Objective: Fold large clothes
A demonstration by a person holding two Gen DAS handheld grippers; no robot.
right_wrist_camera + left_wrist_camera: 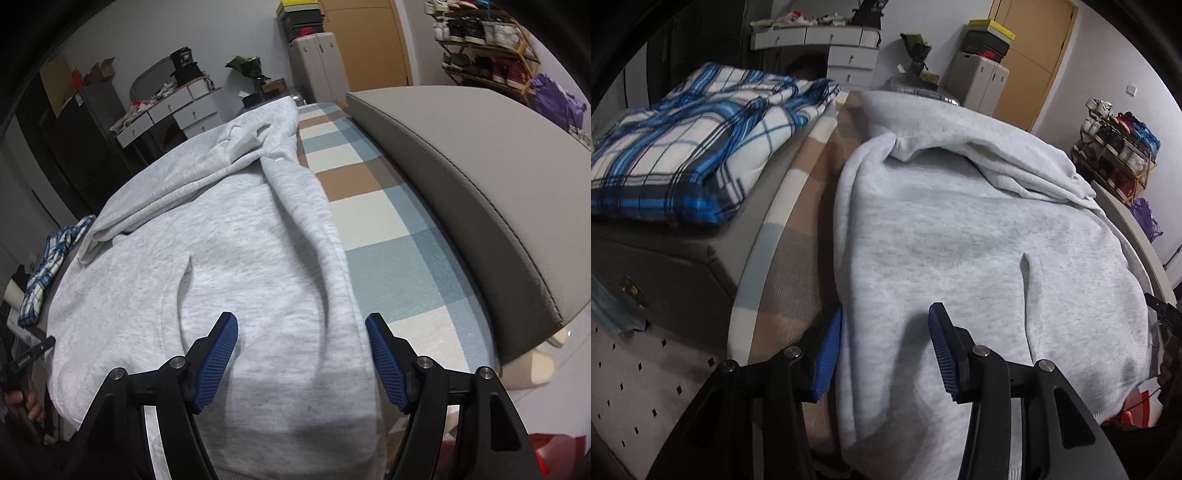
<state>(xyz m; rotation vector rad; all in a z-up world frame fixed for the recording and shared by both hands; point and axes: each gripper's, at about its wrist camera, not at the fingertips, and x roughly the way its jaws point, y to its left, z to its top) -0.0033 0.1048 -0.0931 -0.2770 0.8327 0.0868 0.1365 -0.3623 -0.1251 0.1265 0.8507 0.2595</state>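
A large light grey hoodie [979, 236] lies spread on a checked blanket [809, 236], front pocket up, with a sleeve folded across its upper part. It also shows in the right wrist view [229, 258]. My left gripper [884, 332] is open, its blue pads straddling the hoodie's left edge near the hem. My right gripper [301, 334] is open, its pads either side of the hoodie's right edge fold near the hem. Neither is closed on cloth.
A folded blue and white plaid blanket [694, 140] lies on a grey cushion at left. A grey padded cushion [480, 184] borders the checked blanket [388, 229] at right. Drawers, boxes, a shoe rack [487, 40] and a wooden door stand beyond.
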